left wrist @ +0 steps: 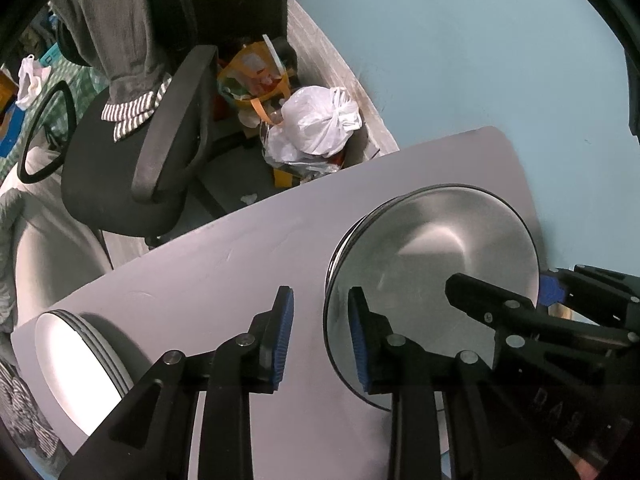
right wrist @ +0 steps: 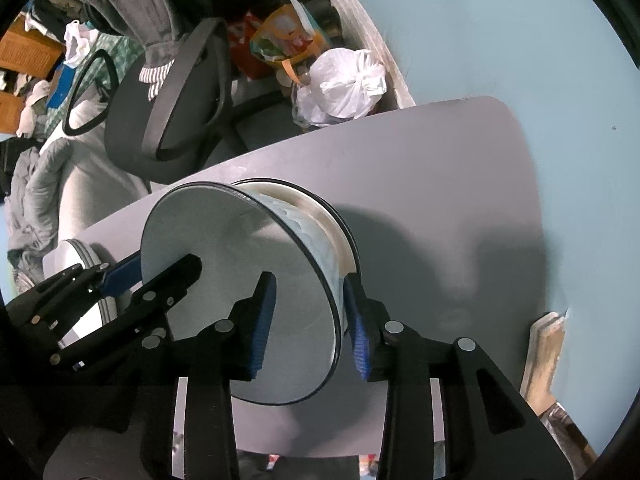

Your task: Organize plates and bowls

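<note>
Bowl rim between right claw pads.

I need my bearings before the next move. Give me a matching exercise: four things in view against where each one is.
Things: 1 bowls; 2 plates; 3 white bag; 4 grey garment.
Places: A on the floor; B draped over the chair; C alone at the table edge; D rim between the right gripper fingers.
Pairs: 1-D; 2-C; 3-A; 4-B.

Black hand-held gripper, blue ribbed pads, seemingly silver rivets.
</note>
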Available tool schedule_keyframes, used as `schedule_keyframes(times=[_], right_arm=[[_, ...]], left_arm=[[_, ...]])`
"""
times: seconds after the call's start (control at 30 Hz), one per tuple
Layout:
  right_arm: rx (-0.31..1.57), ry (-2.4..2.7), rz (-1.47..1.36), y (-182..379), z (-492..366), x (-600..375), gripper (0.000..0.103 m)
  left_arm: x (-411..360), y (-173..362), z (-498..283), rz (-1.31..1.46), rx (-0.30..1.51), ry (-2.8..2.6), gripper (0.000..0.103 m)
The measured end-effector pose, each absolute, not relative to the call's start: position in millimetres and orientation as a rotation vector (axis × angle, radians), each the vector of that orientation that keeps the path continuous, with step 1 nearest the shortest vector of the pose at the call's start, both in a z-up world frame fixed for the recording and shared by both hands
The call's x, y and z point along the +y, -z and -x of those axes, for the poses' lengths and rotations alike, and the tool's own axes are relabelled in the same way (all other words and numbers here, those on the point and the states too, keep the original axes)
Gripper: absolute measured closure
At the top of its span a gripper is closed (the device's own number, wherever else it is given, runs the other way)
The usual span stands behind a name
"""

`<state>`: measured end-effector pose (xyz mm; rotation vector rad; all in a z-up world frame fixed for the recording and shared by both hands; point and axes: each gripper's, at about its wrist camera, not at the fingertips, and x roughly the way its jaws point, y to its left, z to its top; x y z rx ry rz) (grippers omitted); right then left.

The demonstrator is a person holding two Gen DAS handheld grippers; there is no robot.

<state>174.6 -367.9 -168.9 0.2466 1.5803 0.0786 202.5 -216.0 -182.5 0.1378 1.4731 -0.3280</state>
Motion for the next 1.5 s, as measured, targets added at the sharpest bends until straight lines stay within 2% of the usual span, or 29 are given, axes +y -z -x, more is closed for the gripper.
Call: schedule_keyframes(times=[0.17,0.2,0.23,0.3,0.53,0.8,1.1,1.2,1.4,1.5], right_arm=[[1.571,-0.070,-0.246,166,-173,-368,0.069],[1.565,-0.062,-0.238,164,-173,-367,0.065],[1.558,-0.053,-0.229,162,-172,-367,0.058],[1.540,-0.044,-0.214,158,-172,-367,0.055],[1.513,-0.037,-0.207,148,-170,-368,0.054],[1.431,-0.006,-0.165,118,-160,-372,0.040],[1.347,-0.018,-0.159,84,-145,-373,0.037],[1.326,-0.022,-0.159,77,-141,-371,0.037],[1.285,-0.026,-0.155,63,-129,-368,0.036],[1.272,-0.034,-0.163,58,-125,-368,0.036]], left_arm=[[-212,179,-201,-0.121,1.475,0.322,0.073],[-212,178,-201,-0.118,1.473,0.321,0.073],[-211,177,-201,-0.112,1.470,0.322,0.073],[-210,174,-200,-0.104,1.467,0.327,0.073],[-209,156,-194,-0.106,1.432,0.349,0.072],[-199,122,-179,-0.121,1.342,0.352,0.049],[-188,92,-166,-0.115,1.279,0.348,0.042],[-184,82,-163,-0.100,1.259,0.359,0.035],[-178,68,-152,-0.108,1.234,0.362,0.035],[-178,63,-145,-0.110,1.220,0.370,0.028]])
